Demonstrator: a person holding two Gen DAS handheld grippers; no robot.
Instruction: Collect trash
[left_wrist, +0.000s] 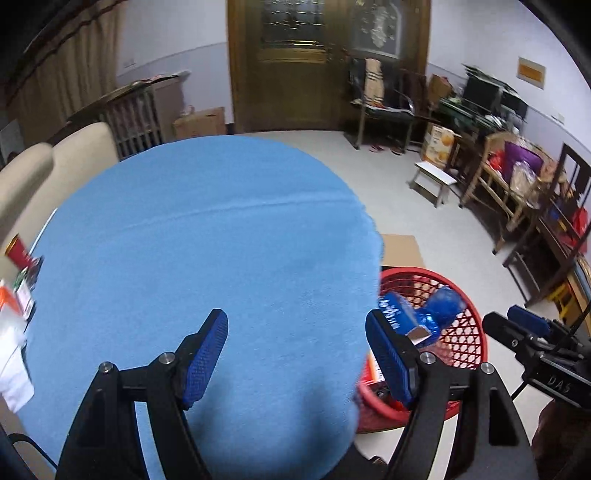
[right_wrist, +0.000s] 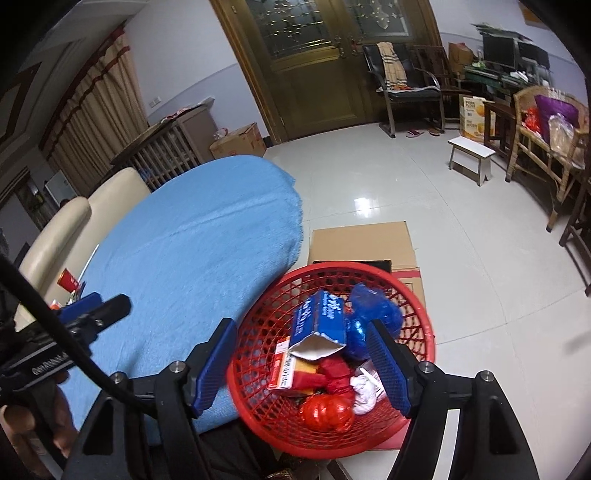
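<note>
My left gripper (left_wrist: 297, 360) hangs over the round table draped in a light-blue cloth (left_wrist: 207, 229), its blue-padded fingers (left_wrist: 205, 356) spread wide with nothing between them. My right gripper (right_wrist: 303, 363) is likewise released and empty, poised above the red plastic lattice basket (right_wrist: 421, 317) that sits on flattened brown cardboard (right_wrist: 362, 240) on the pale tiled floor (right_wrist: 461, 221), just beside the table's edge. Inside the basket lie the collected trash: a torn-open blue carton with white lettering (right_wrist: 319, 314), a crumpled blue plastic wrapper (right_wrist: 373, 302), a red-and-white flat packet (right_wrist: 290, 367), a shiny red crumpled foil ball (right_wrist: 325, 411) and a white wad of paper (right_wrist: 364, 393). At the table's left rim I see further litter, blurred: a red cup-like container (left_wrist: 16, 253) and white and orange packaging (left_wrist: 11, 321).
</note>
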